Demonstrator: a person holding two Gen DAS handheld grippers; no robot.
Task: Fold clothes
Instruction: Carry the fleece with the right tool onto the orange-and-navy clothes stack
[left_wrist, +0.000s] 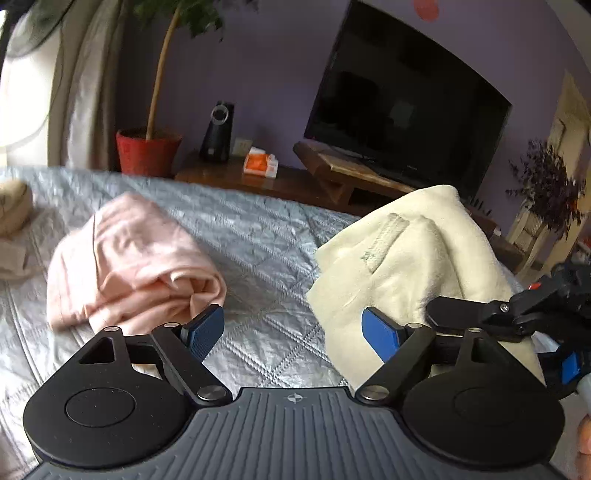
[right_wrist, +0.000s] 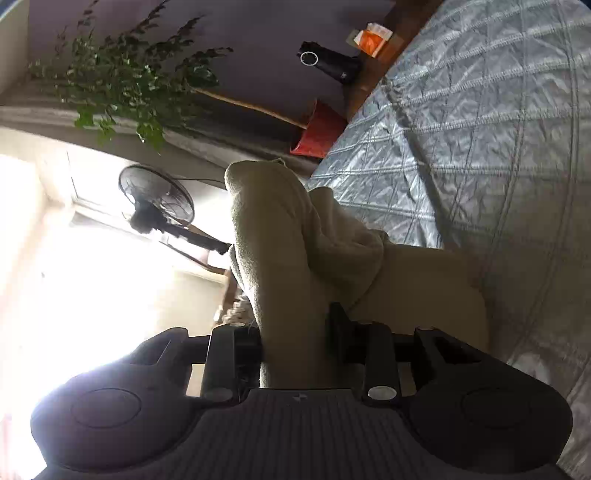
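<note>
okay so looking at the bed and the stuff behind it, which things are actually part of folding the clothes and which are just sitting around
Part of the job:
- cream garment, pinched in the right gripper
- pink garment, bunched on the grey quilt
- left gripper, open, holding nothing

Just lying about:
- television
- potted plant in the red pot
- black speaker
- orange packet
- fan

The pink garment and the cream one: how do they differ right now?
The pink garment lies bunched on the quilted bedspread, touched by neither tool; the cream garment is lifted at one end, pinched in the right tool. The pink one looks thin and smooth, the cream one thick and fleecy. Both are soft, pale, and not yet neatly folded.
</note>
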